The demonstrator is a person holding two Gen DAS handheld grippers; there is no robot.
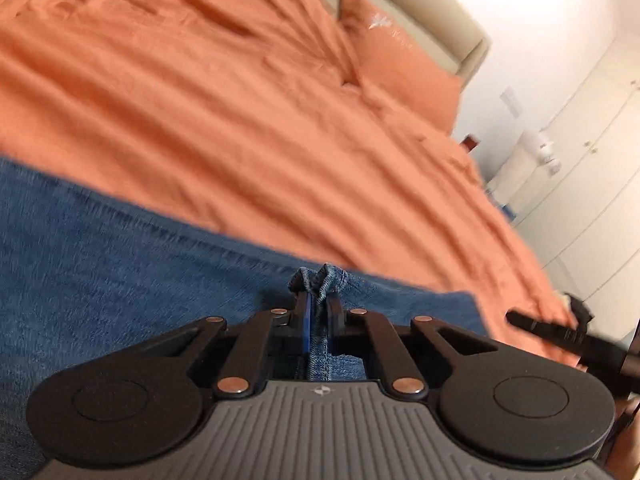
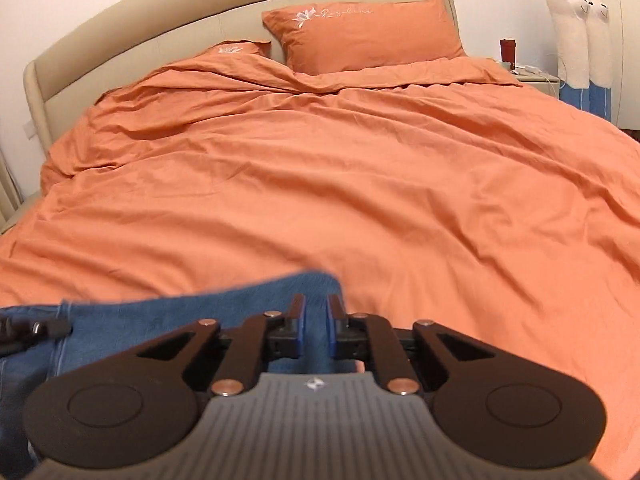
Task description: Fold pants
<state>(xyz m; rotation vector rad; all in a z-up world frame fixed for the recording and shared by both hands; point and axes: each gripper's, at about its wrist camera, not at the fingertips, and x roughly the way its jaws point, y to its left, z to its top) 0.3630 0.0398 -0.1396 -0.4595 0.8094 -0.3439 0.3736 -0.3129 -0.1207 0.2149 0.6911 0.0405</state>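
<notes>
Blue denim pants (image 1: pixel 120 256) lie on the orange bed cover (image 1: pixel 224 112), spread to the left in the left wrist view. My left gripper (image 1: pixel 319 296) is shut on a bunched hem of the pants (image 1: pixel 326 276), which sticks up between the fingers. In the right wrist view the pants (image 2: pixel 224 312) lie under and left of my right gripper (image 2: pixel 316 308). Its jaws stand a narrow gap apart with denim showing between and behind them; I cannot tell whether they pinch it. The right gripper shows at the right edge of the left wrist view (image 1: pixel 560 328).
The bed has a beige headboard (image 2: pixel 160 12) and two orange pillows (image 2: pixel 360 32). A nightstand (image 2: pixel 536 78) with a dark red cup (image 2: pixel 508 50) stands at the right, beside white plush toys (image 2: pixel 580 32). White wardrobe doors (image 1: pixel 592 184) stand beyond the bed's right side.
</notes>
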